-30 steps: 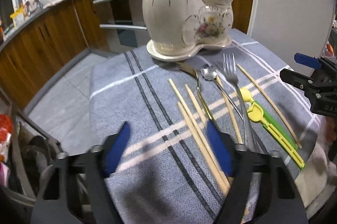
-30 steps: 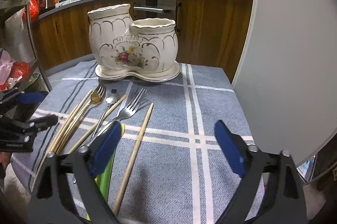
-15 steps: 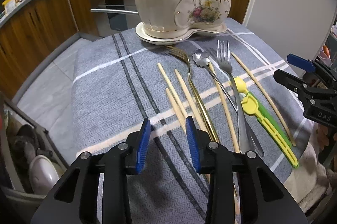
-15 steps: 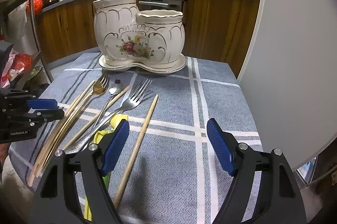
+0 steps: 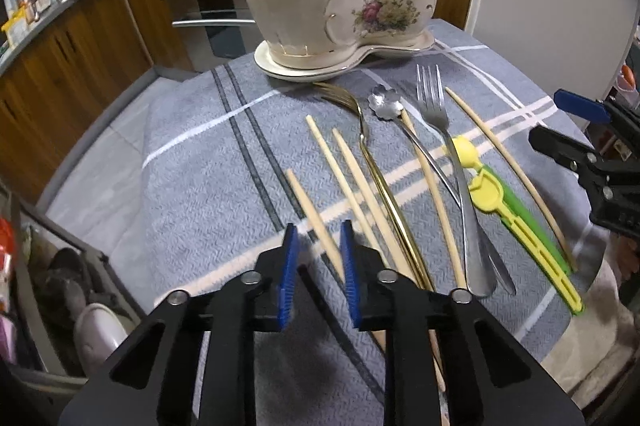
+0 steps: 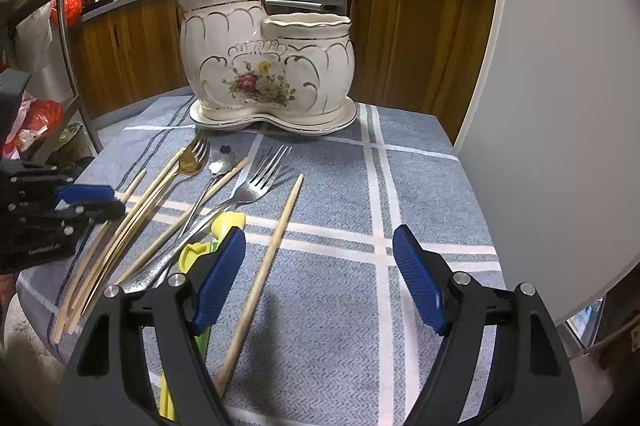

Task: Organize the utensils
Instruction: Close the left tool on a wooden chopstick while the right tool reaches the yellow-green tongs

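A cream ceramic two-pot utensil holder (image 5: 332, 6) (image 6: 268, 66) stands at the far side of a grey-blue cloth. Several wooden chopsticks, a gold fork (image 5: 380, 182), a flower spoon (image 5: 386, 104), a steel fork (image 5: 452, 154) and a yellow-green tool (image 5: 516, 222) lie in front of it. My left gripper (image 5: 318, 258) is partly closed around the leftmost chopstick (image 5: 308, 206), whose near end lies between its pads; a gap shows on both sides. My right gripper (image 6: 320, 266) is open and empty above the cloth, with a lone chopstick (image 6: 272, 254) between its fingers.
Wooden kitchen cabinets and an oven stand behind the table. A white panel (image 6: 560, 106) rises at the right edge. A bin with dishes (image 5: 80, 298) sits below the table's left edge. The cloth (image 6: 420, 186) at the right carries no utensils.
My left gripper narrowed from wide open to a small gap and moved in over the leftmost chopstick. My right gripper moved closer to the holder, staying open.
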### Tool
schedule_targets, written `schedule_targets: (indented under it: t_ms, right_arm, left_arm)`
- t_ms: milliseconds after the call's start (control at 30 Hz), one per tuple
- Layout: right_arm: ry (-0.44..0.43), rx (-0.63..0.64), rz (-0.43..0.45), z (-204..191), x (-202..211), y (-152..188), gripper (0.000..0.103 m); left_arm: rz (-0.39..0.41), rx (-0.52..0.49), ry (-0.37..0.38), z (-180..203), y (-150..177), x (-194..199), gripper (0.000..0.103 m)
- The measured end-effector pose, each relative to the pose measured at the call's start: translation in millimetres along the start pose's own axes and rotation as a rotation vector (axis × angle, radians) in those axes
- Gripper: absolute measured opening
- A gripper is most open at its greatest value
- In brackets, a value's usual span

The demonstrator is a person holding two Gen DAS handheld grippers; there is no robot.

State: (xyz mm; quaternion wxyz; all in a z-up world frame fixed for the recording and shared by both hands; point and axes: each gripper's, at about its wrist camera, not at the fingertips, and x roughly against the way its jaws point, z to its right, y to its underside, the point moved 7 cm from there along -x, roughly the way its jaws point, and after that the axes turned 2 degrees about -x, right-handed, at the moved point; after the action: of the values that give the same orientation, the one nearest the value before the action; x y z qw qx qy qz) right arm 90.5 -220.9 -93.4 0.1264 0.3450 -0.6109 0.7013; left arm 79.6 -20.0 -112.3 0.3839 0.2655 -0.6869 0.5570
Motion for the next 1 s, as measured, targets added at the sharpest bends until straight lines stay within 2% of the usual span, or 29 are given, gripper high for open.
schedule_targets:
  t_ms: [33,67,300,633,833,1000]
  right_arm:
    - [-0.002,0.002,-0.003,0,0,0,0.075]
    - [-0.004,0.002,-0.005,0,0,1,0.075]
    - [-0.038,-0.016,-0.060,-3,-9,2,0.074]
    - [-0.084,-0.029,-0.161,-17,-27,1,0.041]
    - [-0.090,-0.019,-0.156,-23,-24,-2,0.038]
    - [-0.140,-0.011,-0.141,-32,-16,-6,0.038]
  left_arm:
    - [-0.003,-0.001,-0.006,-2,-1,-1,0.012]
    - [-0.005,-0.002,-0.008,-3,-1,-1,0.010]
    - [0.005,0.016,0.003,-14,3,2,0.007]
    - [0.043,0.033,0.020,-18,2,9,0.007]
    - [0.059,0.041,0.032,-21,0,9,0.007]
    - [0.060,0.048,0.039,-22,1,8,0.007]
